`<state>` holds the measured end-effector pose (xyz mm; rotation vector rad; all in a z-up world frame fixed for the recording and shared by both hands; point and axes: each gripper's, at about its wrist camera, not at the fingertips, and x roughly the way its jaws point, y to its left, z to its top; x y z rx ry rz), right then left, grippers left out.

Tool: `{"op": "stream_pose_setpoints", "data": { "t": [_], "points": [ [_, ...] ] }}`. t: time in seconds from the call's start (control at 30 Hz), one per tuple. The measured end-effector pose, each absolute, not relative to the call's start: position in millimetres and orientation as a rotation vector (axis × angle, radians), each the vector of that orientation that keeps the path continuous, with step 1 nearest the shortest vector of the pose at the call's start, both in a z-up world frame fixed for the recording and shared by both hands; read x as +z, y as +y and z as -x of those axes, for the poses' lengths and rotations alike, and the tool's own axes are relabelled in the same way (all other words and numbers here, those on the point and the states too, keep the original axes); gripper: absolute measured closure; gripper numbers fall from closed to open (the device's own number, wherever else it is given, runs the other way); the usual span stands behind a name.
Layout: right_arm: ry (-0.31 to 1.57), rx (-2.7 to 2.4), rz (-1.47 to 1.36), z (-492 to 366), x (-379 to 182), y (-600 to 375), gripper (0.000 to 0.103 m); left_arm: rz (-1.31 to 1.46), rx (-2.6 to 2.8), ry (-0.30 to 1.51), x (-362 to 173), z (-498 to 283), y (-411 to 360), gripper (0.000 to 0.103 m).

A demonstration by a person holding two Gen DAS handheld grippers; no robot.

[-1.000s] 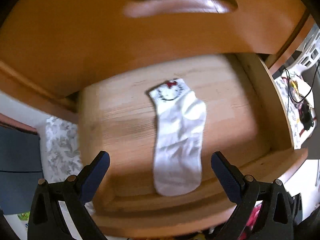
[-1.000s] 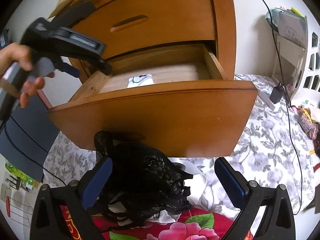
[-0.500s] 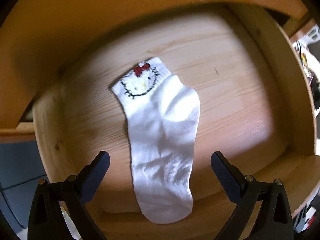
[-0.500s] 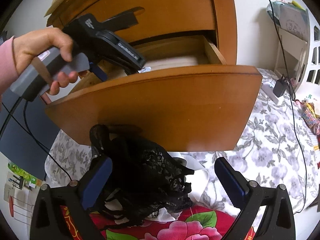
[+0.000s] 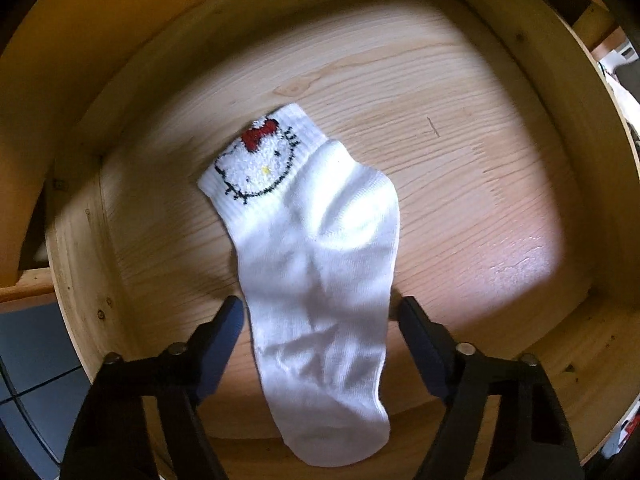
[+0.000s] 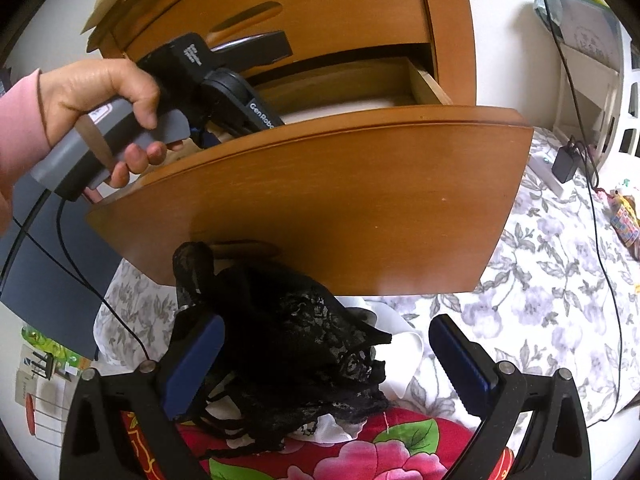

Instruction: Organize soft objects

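Note:
A white sock (image 5: 316, 280) with a cat face and red bow on its cuff lies flat on the floor of the open wooden drawer (image 5: 460, 152). My left gripper (image 5: 318, 308) is open inside the drawer, one finger on each side of the sock's foot, close to its edges. The right wrist view shows the left gripper's body (image 6: 216, 84) reaching over the drawer front (image 6: 340, 200). My right gripper (image 6: 326, 336) is open above a pile of black lace garments (image 6: 288, 344) and white cloth on a red floral fabric (image 6: 376, 452).
The drawer's side walls (image 5: 76, 248) stand close around the left gripper. A closed upper drawer (image 6: 312, 12) sits above. A grey floral bedspread (image 6: 560, 300) lies to the right with a charger and cables (image 6: 568, 160). A dark panel (image 6: 36, 256) is at left.
My left gripper has gone down into the drawer to the sock, and its fingers have come closer together around the sock's foot. My right gripper has hardly moved.

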<state>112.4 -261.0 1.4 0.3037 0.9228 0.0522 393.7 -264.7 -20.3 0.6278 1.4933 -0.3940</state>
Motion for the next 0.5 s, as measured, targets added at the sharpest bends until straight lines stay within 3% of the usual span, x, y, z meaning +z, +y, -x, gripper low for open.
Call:
{"op": "stream_pose_setpoints", "data": {
  "t": [0.17, 0.3, 0.5],
  "points": [
    [0.923, 0.052, -0.303, -113, 2, -261, 0.000, -0.598, -0.395, 1.497, -17, -401, -245, 0.035],
    [0.926, 0.050, -0.305, -113, 1, -261, 0.000, -0.539, -0.404, 1.495, -12, -404, -228, 0.052],
    [0.925, 0.051, -0.305, -111, 2, -261, 0.000, -0.507, -0.408, 1.486, -17, -398, -218, 0.068]
  ]
}}
